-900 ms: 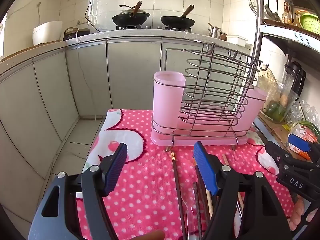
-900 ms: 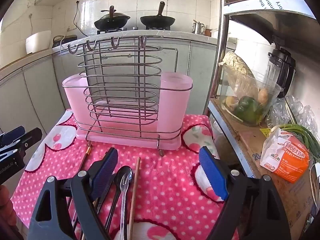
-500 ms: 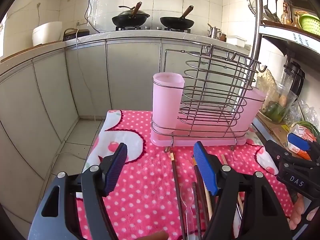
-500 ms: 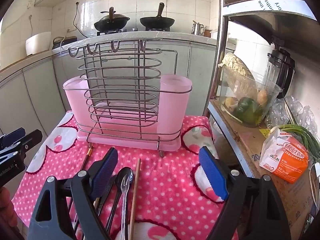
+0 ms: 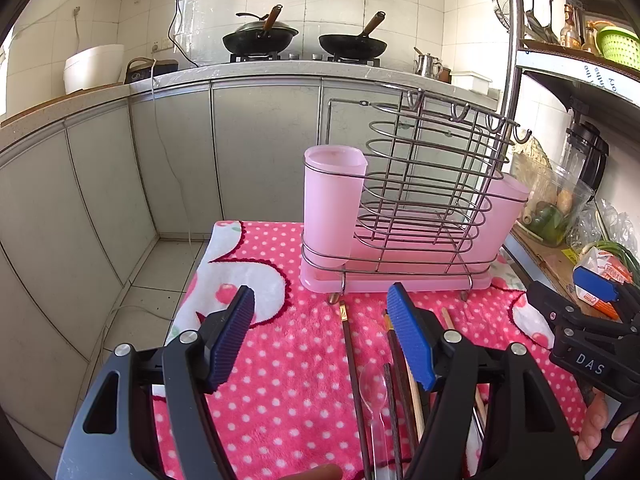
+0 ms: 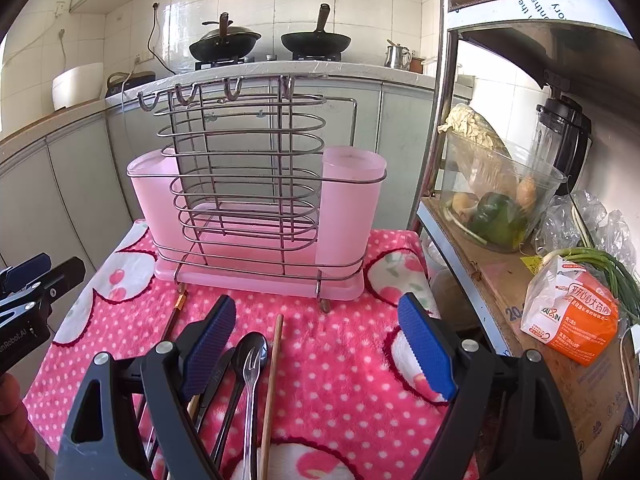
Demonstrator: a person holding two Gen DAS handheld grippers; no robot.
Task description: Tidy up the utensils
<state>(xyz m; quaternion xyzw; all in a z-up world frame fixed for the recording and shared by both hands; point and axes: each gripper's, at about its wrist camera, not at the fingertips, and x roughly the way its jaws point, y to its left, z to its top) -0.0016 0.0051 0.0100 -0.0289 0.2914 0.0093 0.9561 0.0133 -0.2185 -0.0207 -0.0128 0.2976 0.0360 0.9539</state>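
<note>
I have both claws spread wide and holding nothing: left claw (image 5: pixel 320 338), right claw (image 6: pixel 318 346). The utensils (image 6: pixel 250 364) (spoon, fork, chopsticks) lie loose on the dotted pink cloth (image 6: pixel 340 360) on the desk, just before the rack (image 6: pixel 248 216).

Each claw (image 5: pixel 322 338) — black frame, silver screws — wears ribbed blue pads (image 6: pixel 426 350).

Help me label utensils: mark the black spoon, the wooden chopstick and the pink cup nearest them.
black spoon (image 6: pixel 251 350), right wrist view, on its bowl.
wooden chopstick (image 6: pixel 274 364), right wrist view, mid-shaft.
pink cup (image 6: pixel 347 216), right wrist view, front wall.
</note>
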